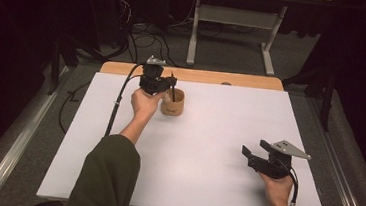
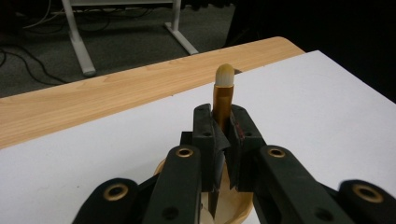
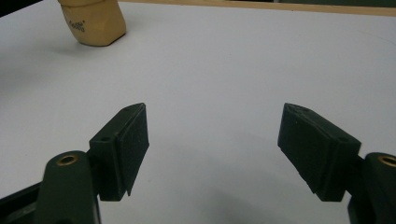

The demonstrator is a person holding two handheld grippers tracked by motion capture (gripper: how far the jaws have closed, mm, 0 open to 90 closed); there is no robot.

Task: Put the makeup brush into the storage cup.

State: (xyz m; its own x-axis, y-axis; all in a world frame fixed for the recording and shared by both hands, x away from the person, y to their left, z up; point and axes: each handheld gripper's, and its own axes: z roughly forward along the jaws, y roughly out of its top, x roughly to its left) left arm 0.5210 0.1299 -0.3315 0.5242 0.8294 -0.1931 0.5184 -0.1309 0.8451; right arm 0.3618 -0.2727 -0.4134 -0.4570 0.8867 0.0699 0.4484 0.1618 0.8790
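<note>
Left gripper view: my left gripper (image 2: pixel 223 135) clamps a brush (image 2: pixel 223 93) upright over the cup (image 1: pixel 173 102) for dropping in; right gripper (image 3: pixel 215 154) idles, jaws apart.

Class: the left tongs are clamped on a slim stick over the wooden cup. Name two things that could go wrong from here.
1. The left tongs grip the stick on a narrow stretch, so it could pivot or slip between the pads.
2. The cup stands free on the white table, with the open right tongs far off, so a nudge from the stick might tip or slide it.
</note>
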